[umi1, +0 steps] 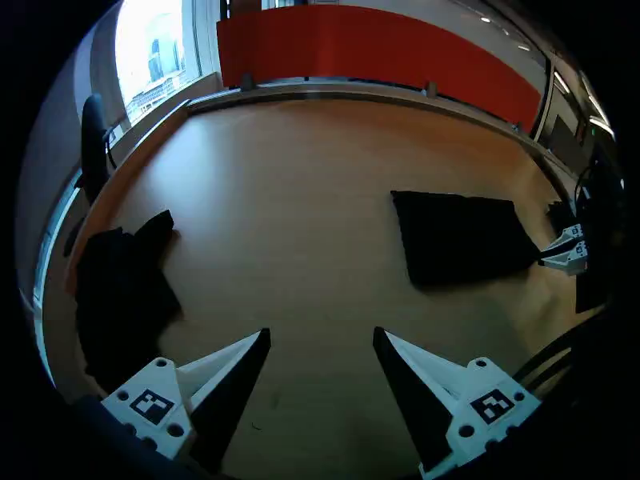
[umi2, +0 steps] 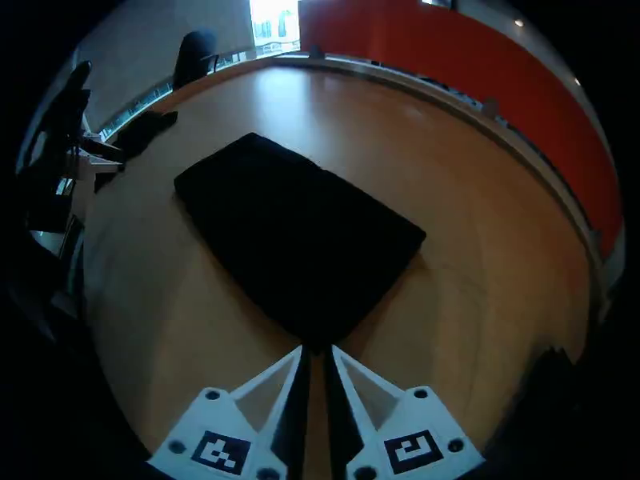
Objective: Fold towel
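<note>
Black rectangular cloth towel (umi2: pixel 296 240) lies flat on the light wooden bench (umi2: pixel 480 264). Its edges are straight and its corners squared. It looks thick at the near edge, which suggests more than one layer.

Right hand-held gripper (umi2: pixel 314 376): jaws narrow, only a thin slit of bench showing between the fingers. The tips sit right at the towel's near corner. Cannot tell whether cloth is pinched between them or they only touch it. In the left gripper view the same gripper sits at the towel's far right corner, low to the bench.

Left hand-held gripper (umi1: pixel 320 352): jaws wide, nothing between them, over bare wood and well apart from the towel (umi1: pixel 460 236).

A dark crumpled heap of cloth (umi1: pixel 120 296) lies at the bench's left side, well apart from the towel. A long red partition (umi1: pixel 376 48) runs behind the far edge.

Progress, as a judgement: the towel reads as already folded into a compact rectangle, so most of the work looks done. What may remain is one more fold, a tidy of the corner, or simply letting go. Nothing hangs loose or sticks out.
</note>
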